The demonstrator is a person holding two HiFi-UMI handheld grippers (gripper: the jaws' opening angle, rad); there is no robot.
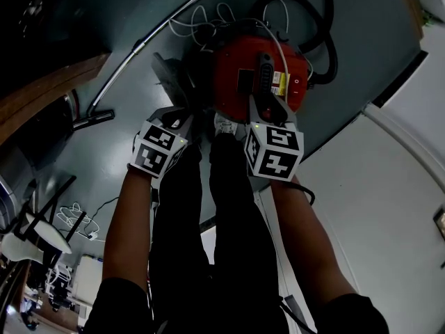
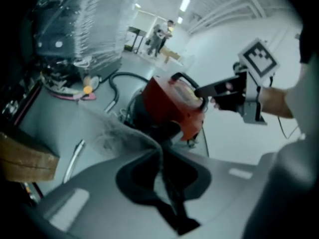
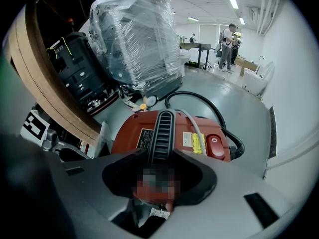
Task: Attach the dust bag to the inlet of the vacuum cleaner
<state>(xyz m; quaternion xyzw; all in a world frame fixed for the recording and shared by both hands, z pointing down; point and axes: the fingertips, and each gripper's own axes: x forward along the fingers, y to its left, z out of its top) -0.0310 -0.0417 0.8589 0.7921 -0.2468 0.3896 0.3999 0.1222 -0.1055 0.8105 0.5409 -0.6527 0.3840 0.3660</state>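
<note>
Nearest to us are the two forearms, stretched down over dark trousers, each one with a gripper. The left gripper (image 2: 159,151) has its jaws pressed together on a thin edge of the grey dust bag (image 2: 119,133). The bag looks limp and creased, and we cannot tell what is inside. It lies just beside the red vacuum cleaner (image 1: 240,68) on the floor (image 1: 361,68). The right gripper (image 3: 162,156) is clamped on the black handle (image 3: 163,128) on top of the cleaner. A black hose (image 1: 327,40) curls behind the cleaner.
</note>
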